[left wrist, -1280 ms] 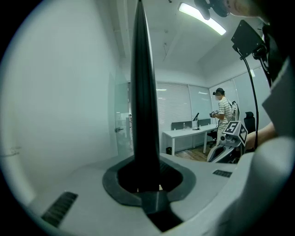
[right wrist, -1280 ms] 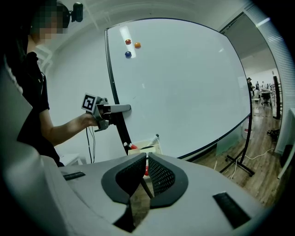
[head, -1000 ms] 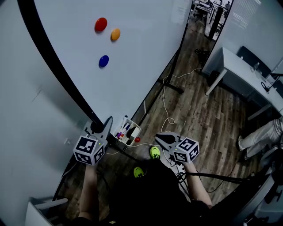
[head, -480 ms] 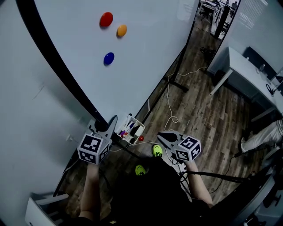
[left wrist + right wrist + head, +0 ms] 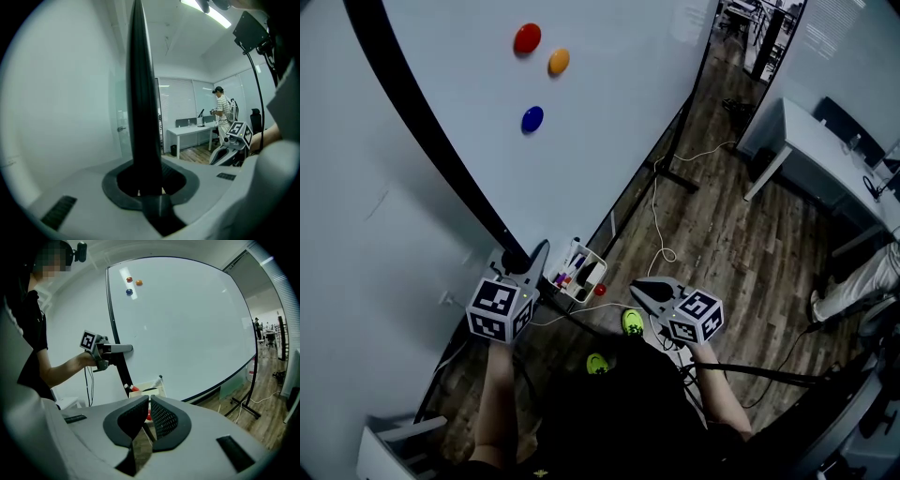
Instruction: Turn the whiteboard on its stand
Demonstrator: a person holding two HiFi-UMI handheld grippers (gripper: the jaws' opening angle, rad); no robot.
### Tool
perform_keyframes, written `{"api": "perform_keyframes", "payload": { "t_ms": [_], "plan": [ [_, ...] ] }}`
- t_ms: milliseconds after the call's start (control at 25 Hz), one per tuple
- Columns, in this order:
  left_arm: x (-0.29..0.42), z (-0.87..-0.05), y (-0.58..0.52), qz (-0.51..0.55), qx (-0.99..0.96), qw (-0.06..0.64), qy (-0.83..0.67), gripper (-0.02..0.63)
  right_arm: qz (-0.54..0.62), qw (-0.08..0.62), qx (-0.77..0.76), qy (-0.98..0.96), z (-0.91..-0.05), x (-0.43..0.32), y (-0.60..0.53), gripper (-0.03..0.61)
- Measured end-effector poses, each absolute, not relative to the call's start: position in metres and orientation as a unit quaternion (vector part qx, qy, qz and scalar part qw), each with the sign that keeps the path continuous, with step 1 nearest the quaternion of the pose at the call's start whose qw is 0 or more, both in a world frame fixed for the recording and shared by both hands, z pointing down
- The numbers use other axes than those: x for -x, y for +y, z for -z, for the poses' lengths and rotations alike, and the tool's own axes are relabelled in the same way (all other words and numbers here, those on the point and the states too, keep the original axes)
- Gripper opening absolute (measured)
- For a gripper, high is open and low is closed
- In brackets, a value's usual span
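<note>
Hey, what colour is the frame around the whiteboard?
Black; the frame shows best in the head view.

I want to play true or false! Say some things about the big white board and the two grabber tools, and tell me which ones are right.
1. The left gripper has its fingers closed on the black frame of the whiteboard. True.
2. The right gripper is holding a marker. False: its fingers are together with nothing between them.
3. Three magnets are stuck on the whiteboard: a red magnet, an orange magnet and a blue magnet. True.
4. The whiteboard is covered in writing. False: it is blank apart from the magnets.
</note>
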State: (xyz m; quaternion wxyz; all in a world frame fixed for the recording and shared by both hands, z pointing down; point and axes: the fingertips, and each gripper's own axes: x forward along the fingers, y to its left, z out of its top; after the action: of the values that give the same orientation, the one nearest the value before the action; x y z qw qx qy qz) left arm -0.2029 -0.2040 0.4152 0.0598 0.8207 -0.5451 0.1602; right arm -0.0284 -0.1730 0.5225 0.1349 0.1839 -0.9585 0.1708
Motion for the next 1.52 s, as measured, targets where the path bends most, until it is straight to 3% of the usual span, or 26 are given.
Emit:
{"api": "perform_keyframes", "payload": {
  "t_ms": [760,1520],
  "plan": [
    [0.207,-0.445,-0.224,-0.160,-0.824,0.061,-0.540,0.084,-0.158,0.150,-0.225,-0.950,-0.544,0.013,-0.178,0.009],
    [0.172,-0.417,-0.316,-0.150,-0.833,0.047,-0.530,0.084,-0.165,0.155,-0.263,-0.938,-0.524,-0.019,-0.209,0.009]
  ]
}}
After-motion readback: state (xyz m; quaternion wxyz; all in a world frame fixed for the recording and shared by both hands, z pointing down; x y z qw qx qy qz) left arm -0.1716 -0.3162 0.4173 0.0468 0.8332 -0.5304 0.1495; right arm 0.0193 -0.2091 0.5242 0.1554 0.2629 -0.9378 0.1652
